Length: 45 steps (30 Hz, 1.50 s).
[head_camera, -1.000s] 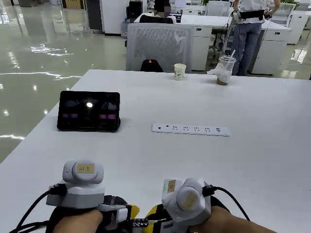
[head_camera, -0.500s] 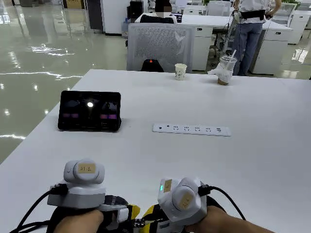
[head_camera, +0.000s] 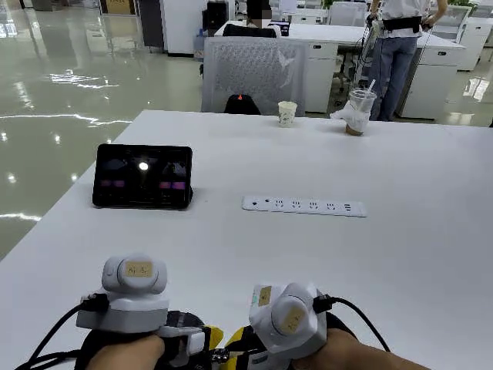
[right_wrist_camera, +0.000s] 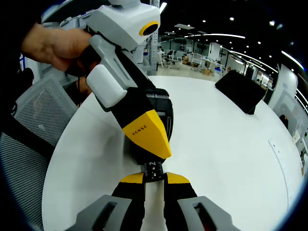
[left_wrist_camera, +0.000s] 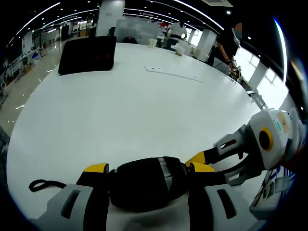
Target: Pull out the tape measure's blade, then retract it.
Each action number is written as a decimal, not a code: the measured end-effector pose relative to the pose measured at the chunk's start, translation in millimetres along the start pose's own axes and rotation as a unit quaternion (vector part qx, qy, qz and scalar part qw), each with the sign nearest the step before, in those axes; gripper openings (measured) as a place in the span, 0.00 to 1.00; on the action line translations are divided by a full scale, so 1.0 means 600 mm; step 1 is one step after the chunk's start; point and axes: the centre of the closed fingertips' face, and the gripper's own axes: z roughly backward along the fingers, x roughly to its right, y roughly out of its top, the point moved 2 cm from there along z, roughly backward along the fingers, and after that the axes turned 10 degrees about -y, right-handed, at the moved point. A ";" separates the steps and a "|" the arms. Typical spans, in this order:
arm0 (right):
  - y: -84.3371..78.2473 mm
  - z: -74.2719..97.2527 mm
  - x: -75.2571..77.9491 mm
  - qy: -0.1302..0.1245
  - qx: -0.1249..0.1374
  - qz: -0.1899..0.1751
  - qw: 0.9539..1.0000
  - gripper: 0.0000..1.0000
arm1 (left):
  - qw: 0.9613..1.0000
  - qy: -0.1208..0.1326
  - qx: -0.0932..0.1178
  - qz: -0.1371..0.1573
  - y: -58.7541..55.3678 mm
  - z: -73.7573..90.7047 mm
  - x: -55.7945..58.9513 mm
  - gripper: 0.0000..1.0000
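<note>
**A:** What has changed in the last second?

**B:** Not much. In the head view the right gripper [right_wrist_camera: 154,179] has edged towards the left gripper [left_wrist_camera: 147,168], so the gap between their yellow tips is slightly smaller.

**A:** And the jaws?

**B:** The left jaws clamp the black tape [left_wrist_camera: 144,185] by its sides, low over the near edge of the counter [head_camera: 385,254]. I can't tell whether it touches. The right jaws are nearly together, pinching the tip of the blade [right_wrist_camera: 153,168].

**A:** What does that mean for the task?

**B:** Only a short stub of blade is out. With the gap closing, I'd judge it is going back in, nearly retracted.

**A:** Containers?

**B:** At the far edge there's a paper cup [head_camera: 286,113], contents hidden. Near it is a plastic cup [head_camera: 359,102] with a straw, and it looks nearly empty.
</note>
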 end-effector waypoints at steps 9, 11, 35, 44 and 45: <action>0.000 -0.001 0.000 -0.003 0.001 -0.005 1.000 0.11 | 1.000 -0.011 -0.002 0.015 -0.005 -0.002 0.000 0.63; -0.001 -0.001 0.000 -0.002 0.001 -0.005 1.000 0.11 | 1.000 -0.011 -0.001 0.015 -0.005 -0.002 -0.001 0.63; 0.000 -0.002 -0.001 0.002 -0.014 0.029 0.999 0.14 | 1.000 -0.010 -0.012 0.017 -0.004 -0.005 -0.002 0.64; 0.000 0.003 -0.001 0.000 -0.018 0.031 0.999 0.18 | 1.000 -0.014 -0.019 0.011 -0.007 -0.003 0.000 0.65; 0.000 0.005 0.000 -0.001 -0.019 0.031 0.999 0.18 | 1.000 -0.014 -0.020 0.008 -0.007 -0.002 0.001 0.65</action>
